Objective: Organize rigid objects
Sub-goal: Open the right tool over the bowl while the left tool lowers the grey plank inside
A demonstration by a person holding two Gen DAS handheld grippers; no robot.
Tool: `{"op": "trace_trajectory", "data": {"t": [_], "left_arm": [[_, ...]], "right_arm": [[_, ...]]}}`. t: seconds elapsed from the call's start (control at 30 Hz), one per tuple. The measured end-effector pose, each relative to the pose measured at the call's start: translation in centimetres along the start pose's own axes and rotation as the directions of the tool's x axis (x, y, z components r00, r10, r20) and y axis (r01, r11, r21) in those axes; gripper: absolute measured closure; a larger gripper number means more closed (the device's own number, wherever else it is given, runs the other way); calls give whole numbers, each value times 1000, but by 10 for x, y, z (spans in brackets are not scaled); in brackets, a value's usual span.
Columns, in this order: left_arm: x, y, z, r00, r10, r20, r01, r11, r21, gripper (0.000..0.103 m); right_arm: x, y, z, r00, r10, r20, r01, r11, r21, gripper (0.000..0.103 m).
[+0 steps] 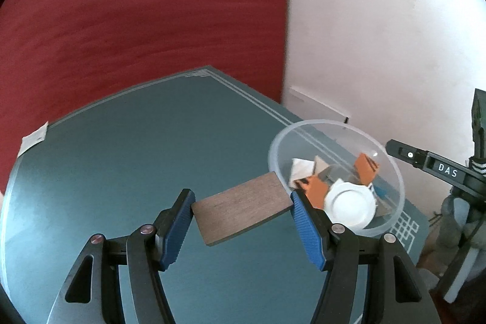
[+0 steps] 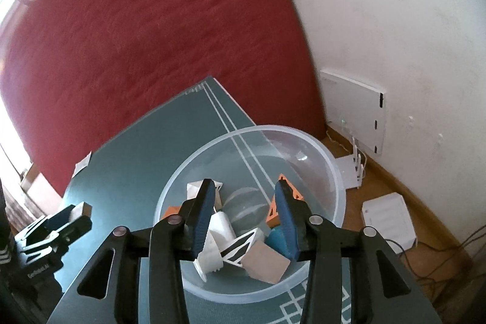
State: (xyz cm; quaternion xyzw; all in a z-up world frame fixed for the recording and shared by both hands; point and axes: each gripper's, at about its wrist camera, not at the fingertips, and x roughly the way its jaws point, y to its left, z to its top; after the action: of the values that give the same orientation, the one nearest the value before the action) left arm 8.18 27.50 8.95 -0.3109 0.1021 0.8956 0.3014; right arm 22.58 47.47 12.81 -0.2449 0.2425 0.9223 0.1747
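My left gripper [image 1: 241, 195] is shut on a flat brown wooden tile [image 1: 243, 210], its blue pads pressing the tile's two short ends. It holds the tile above the teal table [image 1: 136, 157], just left of a clear plastic bowl [image 1: 391, 202]. My right gripper [image 2: 245, 184] hangs open over that bowl [image 2: 331, 172] with nothing between its pads. Inside the bowl lie a white round piece [image 1: 349, 204], orange pieces [image 2: 296, 196], a blue piece [image 2: 276, 242], a grey block [image 2: 265, 263] and a black-striped white piece [image 2: 240, 248]. In the right wrist view the left gripper [image 2: 70, 220] shows at lower left.
A red surface [image 2: 152, 35] stands behind the table, with a white wall [image 2: 395, 20] to its right. White boxes [image 2: 388, 220], a leaning white panel [image 2: 355, 111] and cables lie on the wooden floor right of the table. A paper tag [image 1: 33, 138] sticks to the table's far left edge.
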Motion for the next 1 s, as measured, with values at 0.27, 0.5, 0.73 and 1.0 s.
{"op": "trace_trajectory", "data": {"t": [0.27, 0.5, 0.73, 1.0], "left_arm": [[22, -27, 8, 996, -86, -31, 87, 996, 30, 35], [40, -47, 17, 994, -100, -45, 103, 993, 63, 35], [49, -54, 24, 991, -124, -47, 127, 989, 70, 35], [46, -38, 17, 997, -78, -29, 79, 996, 51, 8]], "right_arm": [[-10, 2, 1, 998, -32, 51, 31, 999, 13, 53], [-13, 2, -2, 998, -14, 57, 13, 1000, 21, 53], [-14, -1, -2, 998, -7, 67, 5, 999, 35, 53], [-22, -2, -3, 992, -54, 115, 50, 998, 36, 29]]}}
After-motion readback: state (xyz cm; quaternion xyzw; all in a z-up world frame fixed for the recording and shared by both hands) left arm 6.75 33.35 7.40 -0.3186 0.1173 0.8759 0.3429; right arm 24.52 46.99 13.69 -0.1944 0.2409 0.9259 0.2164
